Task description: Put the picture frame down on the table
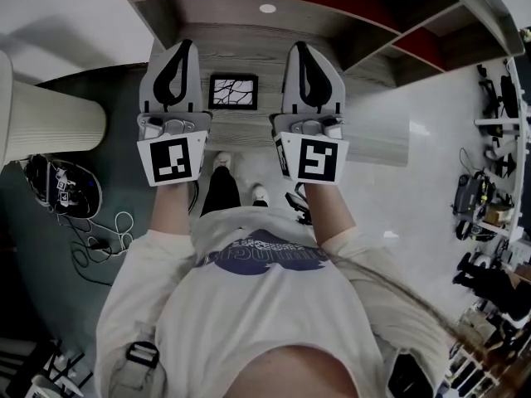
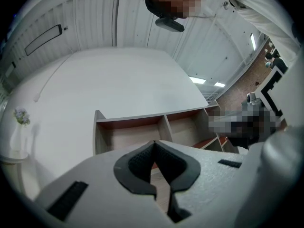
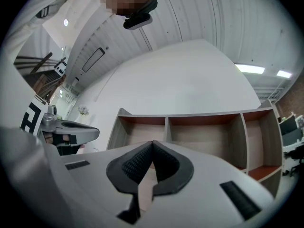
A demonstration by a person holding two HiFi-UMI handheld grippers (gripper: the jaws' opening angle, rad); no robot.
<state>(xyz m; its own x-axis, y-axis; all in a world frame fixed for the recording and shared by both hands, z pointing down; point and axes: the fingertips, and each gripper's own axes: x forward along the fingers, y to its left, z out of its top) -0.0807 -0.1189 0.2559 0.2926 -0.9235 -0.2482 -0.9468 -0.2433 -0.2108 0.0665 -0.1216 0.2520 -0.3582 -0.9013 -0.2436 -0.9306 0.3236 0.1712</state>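
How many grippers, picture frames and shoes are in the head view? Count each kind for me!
grippers: 2 (left gripper, right gripper)
picture frame: 1
white shoes: 2
total: 5

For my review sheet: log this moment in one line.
left gripper: shut, empty | right gripper: shut, empty | picture frame: lying on table, no gripper touching

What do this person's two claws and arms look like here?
The left claw and right claw are pale grey shells with black ribbed pads; each carries a cube with black-and-white square markers. Short white T-shirt sleeves, blue print on the chest.
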